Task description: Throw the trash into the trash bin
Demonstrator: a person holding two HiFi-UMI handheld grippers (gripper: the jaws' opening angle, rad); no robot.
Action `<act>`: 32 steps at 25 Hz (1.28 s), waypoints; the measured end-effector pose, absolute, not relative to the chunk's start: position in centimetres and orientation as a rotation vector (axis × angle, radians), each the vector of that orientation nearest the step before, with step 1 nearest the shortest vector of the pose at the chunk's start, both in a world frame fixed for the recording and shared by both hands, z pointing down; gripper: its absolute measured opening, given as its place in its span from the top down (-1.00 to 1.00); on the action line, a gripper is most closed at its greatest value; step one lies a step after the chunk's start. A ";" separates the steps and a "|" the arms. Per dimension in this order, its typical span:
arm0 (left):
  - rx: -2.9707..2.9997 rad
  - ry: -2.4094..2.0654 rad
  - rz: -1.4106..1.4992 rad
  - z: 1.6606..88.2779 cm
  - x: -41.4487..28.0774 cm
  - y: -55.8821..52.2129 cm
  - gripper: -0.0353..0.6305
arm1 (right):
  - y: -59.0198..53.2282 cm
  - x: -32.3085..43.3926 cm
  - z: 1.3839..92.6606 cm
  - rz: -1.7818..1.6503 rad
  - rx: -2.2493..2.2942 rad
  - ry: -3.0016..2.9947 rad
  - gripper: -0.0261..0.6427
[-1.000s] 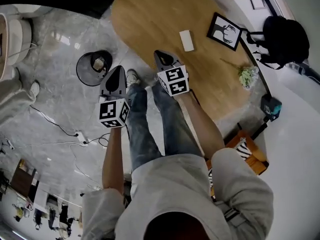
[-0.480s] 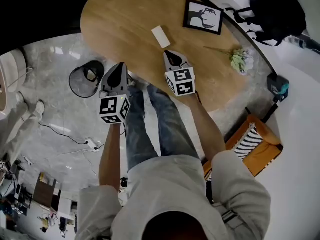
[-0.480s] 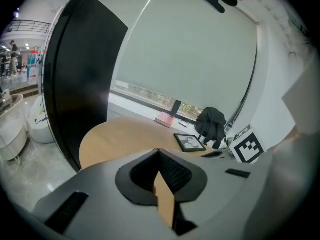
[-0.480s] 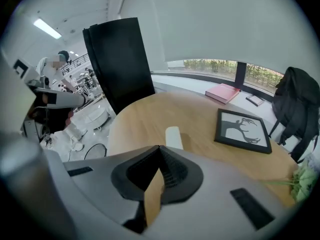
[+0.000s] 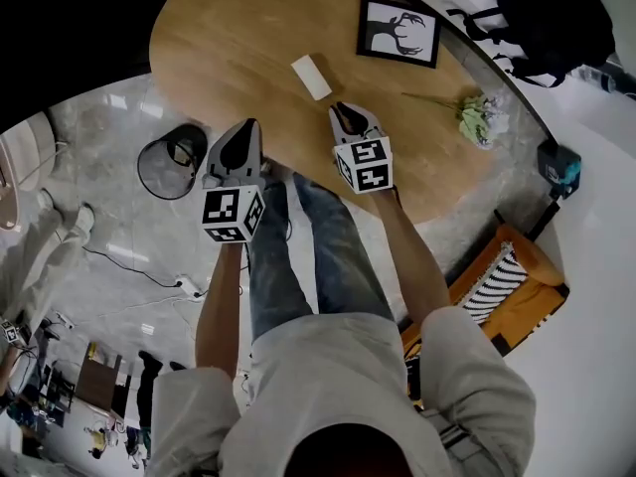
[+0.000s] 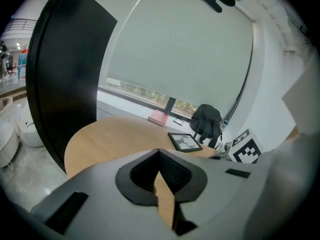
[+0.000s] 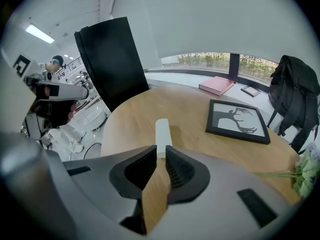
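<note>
My right fingers (image 5: 346,118) and left fingers (image 5: 239,146) are closed and empty. The trash (image 5: 311,77) is lying at 11 o'clock. If they stay unopened, I am risking knocking it away.

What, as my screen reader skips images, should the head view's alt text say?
From above, a person holds the left hand-held gripper and right hand-held gripper at a wooden table, the right near a small white block. A framed picture and flowers lie beyond; a black trash bin stands on the floor.
</note>
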State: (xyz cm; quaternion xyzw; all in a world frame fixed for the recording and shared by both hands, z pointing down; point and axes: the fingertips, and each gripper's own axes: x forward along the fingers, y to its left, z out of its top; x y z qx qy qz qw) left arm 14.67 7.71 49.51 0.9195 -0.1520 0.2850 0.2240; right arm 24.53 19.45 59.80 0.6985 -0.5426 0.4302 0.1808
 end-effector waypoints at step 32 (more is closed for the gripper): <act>2.474 -0.685 0.692 49.0 8.0 3.8 0.84 | 14.8 21.5 61.6 1.168 1.780 -1.623 0.40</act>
